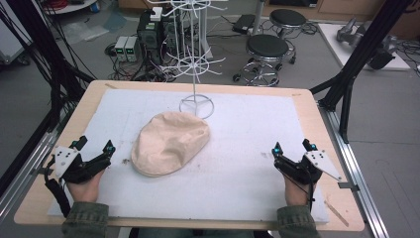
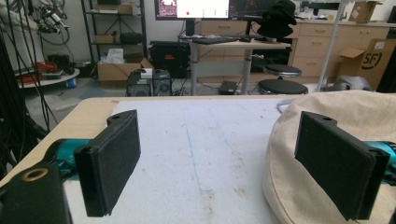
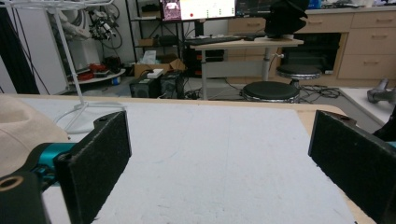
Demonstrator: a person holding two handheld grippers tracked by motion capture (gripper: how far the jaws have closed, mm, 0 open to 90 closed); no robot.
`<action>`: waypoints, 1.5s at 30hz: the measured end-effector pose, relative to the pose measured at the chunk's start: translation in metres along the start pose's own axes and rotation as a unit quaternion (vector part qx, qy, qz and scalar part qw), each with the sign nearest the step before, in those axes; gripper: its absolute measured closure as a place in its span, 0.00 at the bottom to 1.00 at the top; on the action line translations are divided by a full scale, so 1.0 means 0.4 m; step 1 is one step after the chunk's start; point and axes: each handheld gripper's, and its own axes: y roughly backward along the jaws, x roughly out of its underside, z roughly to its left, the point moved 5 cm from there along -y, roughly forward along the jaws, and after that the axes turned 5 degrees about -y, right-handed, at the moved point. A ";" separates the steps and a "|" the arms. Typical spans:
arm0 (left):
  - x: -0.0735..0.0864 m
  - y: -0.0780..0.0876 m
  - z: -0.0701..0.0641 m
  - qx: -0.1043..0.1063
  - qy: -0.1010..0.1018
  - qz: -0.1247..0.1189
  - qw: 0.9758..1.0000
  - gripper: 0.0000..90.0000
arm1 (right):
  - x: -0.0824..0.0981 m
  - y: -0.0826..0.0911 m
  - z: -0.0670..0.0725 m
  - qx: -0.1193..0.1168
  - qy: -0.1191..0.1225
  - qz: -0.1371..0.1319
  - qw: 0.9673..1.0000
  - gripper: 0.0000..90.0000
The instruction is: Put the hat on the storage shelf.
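A beige cloth cap (image 1: 169, 143) lies flat near the middle of the white mat (image 1: 247, 163). Behind it stands a white wire display rack (image 1: 196, 59), its ring base (image 1: 196, 106) just past the cap. My left gripper (image 1: 94, 146) rests at the mat's left side, open, a short way left of the cap. In the left gripper view the cap (image 2: 336, 116) sits behind the right jaw, with nothing between the jaws of the gripper (image 2: 224, 163). My right gripper (image 1: 293, 147) stands open at the right side, empty. The right gripper view has the cap (image 3: 21, 130) at far left and the rack's pole (image 3: 70, 51).
The mat covers a wooden table (image 1: 327, 124). Black frame posts (image 1: 361, 49) rise at both sides. Two stools (image 1: 267, 49) and boxes with cables (image 1: 129, 47) stand on the floor beyond the far edge.
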 end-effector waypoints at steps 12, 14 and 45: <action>0.000 0.001 0.004 -0.006 0.004 -0.003 1.000 0.16 | 0.000 0.002 -0.005 -0.001 -0.012 0.001 1.000 0.05; 0.002 0.001 0.005 -0.007 0.004 -0.001 1.000 0.16 | 0.000 0.001 -0.005 -0.003 -0.013 0.001 1.000 0.05; -0.043 0.000 -0.010 0.005 -0.003 -0.015 1.000 0.16 | -0.003 0.009 -0.017 0.013 -0.020 -0.003 1.000 0.05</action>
